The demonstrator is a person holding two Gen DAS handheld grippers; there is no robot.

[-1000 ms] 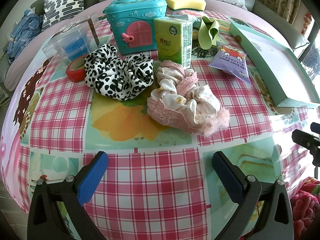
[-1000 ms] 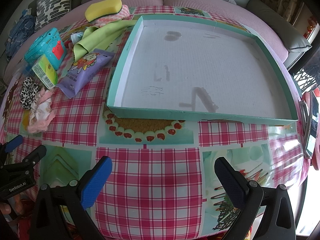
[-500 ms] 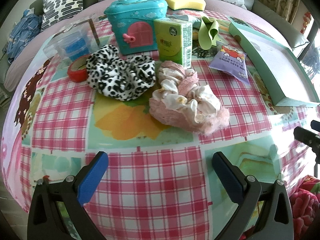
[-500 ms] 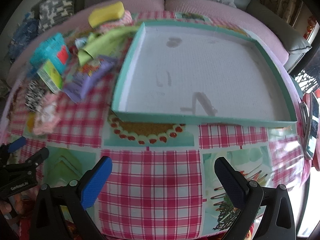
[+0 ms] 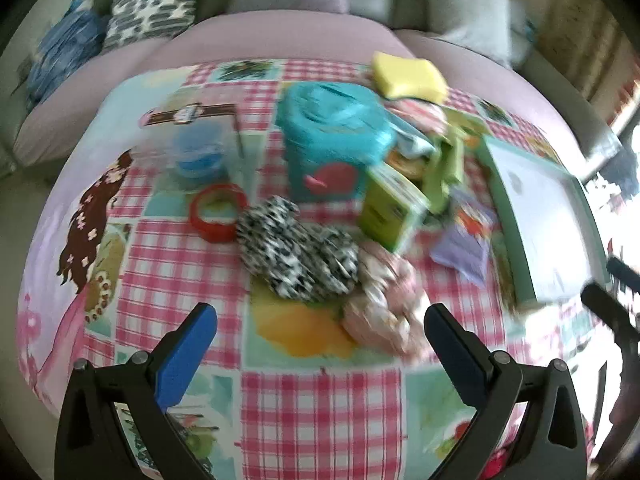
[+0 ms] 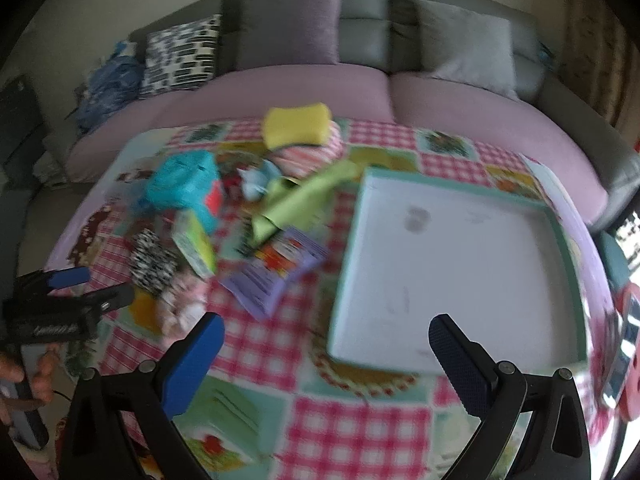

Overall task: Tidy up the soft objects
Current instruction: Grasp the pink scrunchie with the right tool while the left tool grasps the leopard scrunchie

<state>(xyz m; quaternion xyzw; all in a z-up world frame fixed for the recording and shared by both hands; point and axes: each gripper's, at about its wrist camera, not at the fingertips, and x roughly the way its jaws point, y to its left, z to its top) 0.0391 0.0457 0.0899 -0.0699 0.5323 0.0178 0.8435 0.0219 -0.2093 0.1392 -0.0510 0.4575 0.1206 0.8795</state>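
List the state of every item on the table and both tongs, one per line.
left tongs: open, empty
right tongs: open, empty
white tray: empty, flat on the table
leopard scrunchie: loose, touching the pink one
pink scrunchie: loose on the table
yellow sponge: atop striped fabric
green cloth: crumpled, outside the tray
teal house box: upright, door shut
wipes pack: lying flat
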